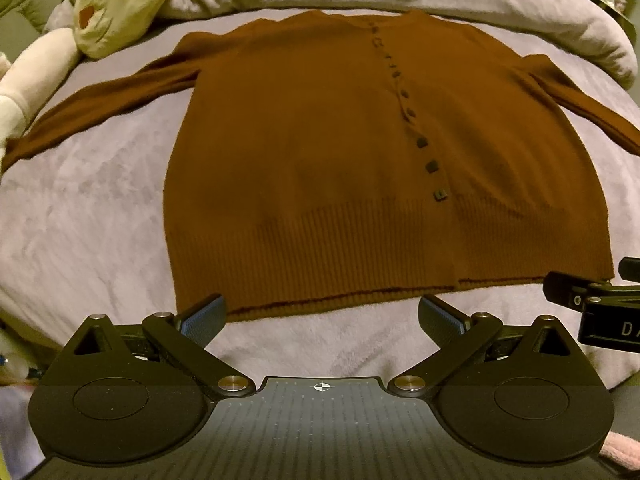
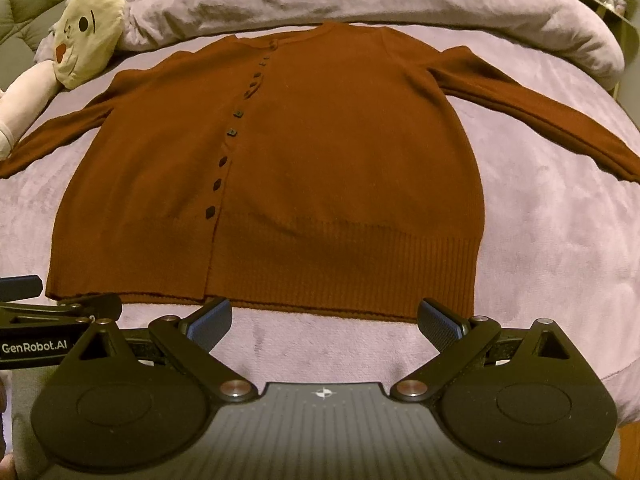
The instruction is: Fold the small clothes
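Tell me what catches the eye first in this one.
A rust-brown buttoned cardigan lies spread flat, sleeves out, across the middle of a lilac blanket. A cream plush toy with a stitched face rests at the far left by the sleeve. Both tongs, left and right, sit open just short of the hem.

Matt ribbed-knit brown cardigan (image 1: 320, 168) lies on a soft, fuzzy lilac blanket (image 1: 88, 200) beside a plush toy (image 1: 108, 4).

Black hand-held gripper (image 2: 324, 322), blue ribbed finger pads (image 2: 210, 324), silver screws
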{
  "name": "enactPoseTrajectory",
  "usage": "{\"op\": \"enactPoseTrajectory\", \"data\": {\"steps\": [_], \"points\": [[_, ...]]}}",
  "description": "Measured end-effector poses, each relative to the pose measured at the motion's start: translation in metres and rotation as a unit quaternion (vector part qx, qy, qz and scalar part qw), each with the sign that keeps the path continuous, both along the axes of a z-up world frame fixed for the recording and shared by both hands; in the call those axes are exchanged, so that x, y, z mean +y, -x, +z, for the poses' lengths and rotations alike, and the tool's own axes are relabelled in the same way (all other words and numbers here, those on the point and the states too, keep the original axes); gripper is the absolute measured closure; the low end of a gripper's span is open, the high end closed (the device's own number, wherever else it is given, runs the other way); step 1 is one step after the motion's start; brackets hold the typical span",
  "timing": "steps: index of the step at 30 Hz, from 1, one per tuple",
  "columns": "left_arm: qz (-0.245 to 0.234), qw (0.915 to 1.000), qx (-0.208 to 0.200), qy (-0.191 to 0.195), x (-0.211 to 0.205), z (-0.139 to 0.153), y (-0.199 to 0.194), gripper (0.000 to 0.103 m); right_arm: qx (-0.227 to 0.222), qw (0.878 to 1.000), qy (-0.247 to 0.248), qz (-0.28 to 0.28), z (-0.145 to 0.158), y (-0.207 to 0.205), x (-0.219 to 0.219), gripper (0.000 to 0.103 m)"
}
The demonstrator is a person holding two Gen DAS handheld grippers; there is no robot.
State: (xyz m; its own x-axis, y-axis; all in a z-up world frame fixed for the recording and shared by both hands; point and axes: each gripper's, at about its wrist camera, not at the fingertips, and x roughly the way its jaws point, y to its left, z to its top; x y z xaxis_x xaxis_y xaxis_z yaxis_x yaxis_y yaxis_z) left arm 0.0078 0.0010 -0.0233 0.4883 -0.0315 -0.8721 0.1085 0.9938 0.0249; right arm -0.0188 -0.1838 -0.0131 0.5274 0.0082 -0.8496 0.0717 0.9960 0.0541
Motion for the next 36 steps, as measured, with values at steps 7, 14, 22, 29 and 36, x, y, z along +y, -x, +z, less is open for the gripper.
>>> {"op": "enactPoseTrajectory", "data": {"steps": [7,14,22,29,36], "points": [[0.002,1.0000,0.006,0.001,0.001,-0.002,-0.002,0.000,0.006,1.000,-0.002,-0.005,-0.003,-0.002,-0.001,0.004],[0.004,0.9999,0.009,0.001,0.001,-0.004,-0.004,0.000,0.009,1.000,-0.002,-0.007,-0.004,-0.004,-0.002,0.004],[0.003,0.9999,0.016,-0.001,-0.001,-0.006,-0.006,0.000,0.016,1.000,-0.004,-0.010,-0.008,-0.007,-0.005,0.004],[0.005,0.9998,0.021,-0.002,-0.002,-0.008,-0.010,0.000,0.017,1.000,-0.005,-0.012,-0.010,-0.008,-0.007,0.004],[0.005,0.9996,0.028,-0.005,-0.005,-0.010,-0.013,0.000,0.022,1.000,-0.009,-0.013,-0.013,-0.011,-0.010,0.004]]}}
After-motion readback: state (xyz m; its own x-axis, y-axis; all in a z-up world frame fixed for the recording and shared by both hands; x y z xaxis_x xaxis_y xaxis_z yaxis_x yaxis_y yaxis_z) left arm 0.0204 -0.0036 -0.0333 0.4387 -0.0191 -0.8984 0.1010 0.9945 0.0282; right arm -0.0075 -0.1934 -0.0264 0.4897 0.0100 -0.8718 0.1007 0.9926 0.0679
